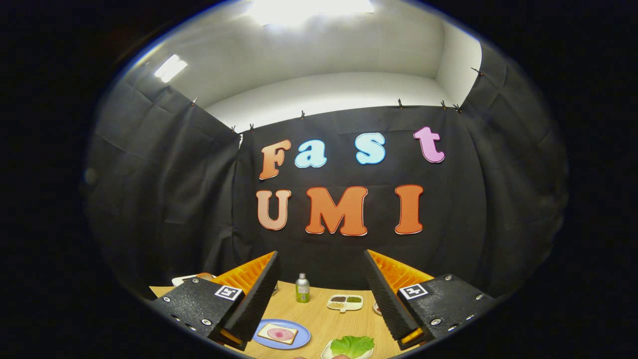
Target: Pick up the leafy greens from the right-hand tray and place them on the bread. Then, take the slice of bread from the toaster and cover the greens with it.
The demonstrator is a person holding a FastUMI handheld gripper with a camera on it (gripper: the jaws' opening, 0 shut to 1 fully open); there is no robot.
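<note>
Table (324, 319) — one bread slice (277, 333), one greens leaf (353, 345); hand-held gripper (321, 294) agape.

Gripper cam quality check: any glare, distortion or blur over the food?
Gripper view: ceiling light blown out up top; strong fisheye bending of the walls; lettuce and bread on the blue plate evenly lit and sharp, between the open gripper's fingers; small bottle beyond.

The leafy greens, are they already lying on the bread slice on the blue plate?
No. The leafy greens sit on their own white tray, apart from the bread on the blue plate; the open gripper holds nothing.
</note>
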